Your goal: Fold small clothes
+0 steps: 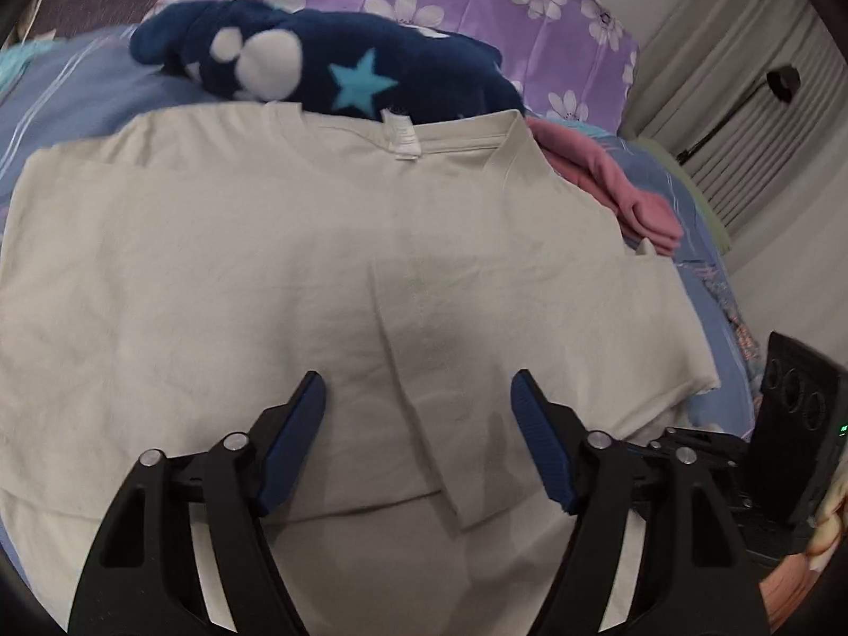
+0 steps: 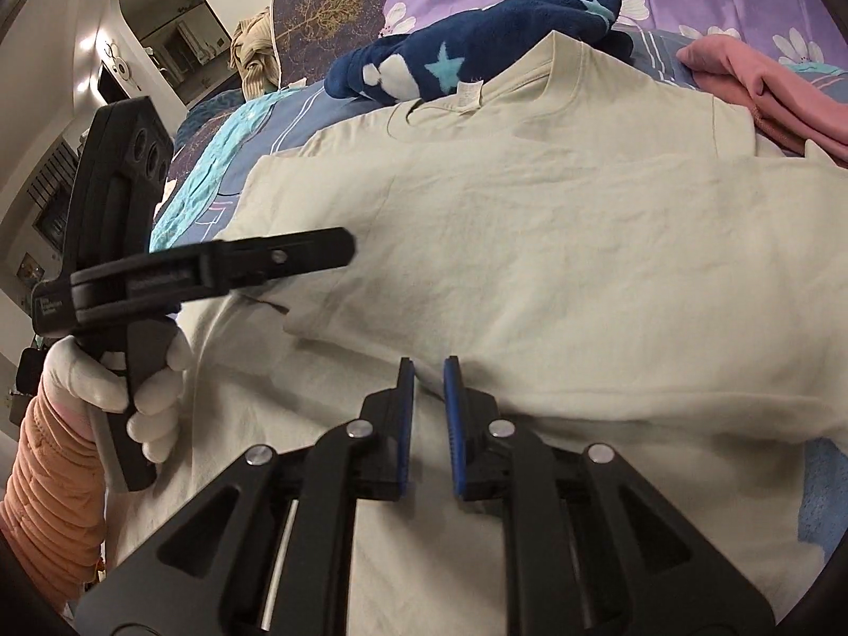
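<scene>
A cream T-shirt [image 1: 265,265] lies spread on the bed, collar and white label [image 1: 403,138] at the far side, with a folded flap lying over its middle. My left gripper [image 1: 418,387] is open and empty just above the shirt's near part. It also shows from the side in the right wrist view [image 2: 339,249], held by a white-gloved hand over the shirt's left edge. My right gripper [image 2: 429,365] hovers over the shirt [image 2: 530,265] near its lower fold, its jaws a narrow gap apart with nothing between them.
A navy fleece garment with stars [image 1: 328,69] lies beyond the collar. A pink garment [image 1: 625,185] lies at the right. Purple flowered bedding [image 1: 477,0] is behind. The blue bed sheet [image 1: 79,95] shows around the shirt.
</scene>
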The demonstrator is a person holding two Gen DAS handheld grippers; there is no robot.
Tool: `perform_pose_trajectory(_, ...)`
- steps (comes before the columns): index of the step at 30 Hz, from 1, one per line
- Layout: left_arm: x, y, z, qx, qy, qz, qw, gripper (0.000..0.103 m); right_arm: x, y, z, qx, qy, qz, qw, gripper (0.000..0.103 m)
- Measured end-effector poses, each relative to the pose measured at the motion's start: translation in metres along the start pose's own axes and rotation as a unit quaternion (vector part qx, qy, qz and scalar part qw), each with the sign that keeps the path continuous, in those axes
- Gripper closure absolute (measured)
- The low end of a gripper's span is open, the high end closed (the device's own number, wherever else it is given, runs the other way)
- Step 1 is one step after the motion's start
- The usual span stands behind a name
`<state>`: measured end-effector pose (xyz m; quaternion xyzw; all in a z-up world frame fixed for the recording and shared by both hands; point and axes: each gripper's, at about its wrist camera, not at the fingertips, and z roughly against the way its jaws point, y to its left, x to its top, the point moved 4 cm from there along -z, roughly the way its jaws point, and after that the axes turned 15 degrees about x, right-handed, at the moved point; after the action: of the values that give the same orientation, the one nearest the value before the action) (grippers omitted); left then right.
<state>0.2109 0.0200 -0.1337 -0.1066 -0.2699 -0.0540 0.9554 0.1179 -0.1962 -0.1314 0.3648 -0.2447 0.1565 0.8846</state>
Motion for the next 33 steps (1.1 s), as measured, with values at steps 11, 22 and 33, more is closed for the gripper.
perform_pose_trajectory(11, 0.059, -0.052, 0.076, -0.032, -0.107, -0.056, 0.9922, 0.103, -0.009, 0.003, 0.038, 0.001, -0.026, 0.012, 1.0, 0.086)
perform_pose_trajectory(22, 0.085, -0.046, 0.14, 0.011, -0.175, -0.088, 0.9806, 0.103, 0.002, -0.033, 0.06, -0.043, -0.072, -0.05, 0.995, 0.076)
perform_pose_trajectory(33, 0.059, 0.076, 0.123, 0.118, -0.156, -0.034, 0.9801, 0.101, -0.018, -0.046, 0.081, -0.065, -0.064, -0.089, 0.992, 0.063)
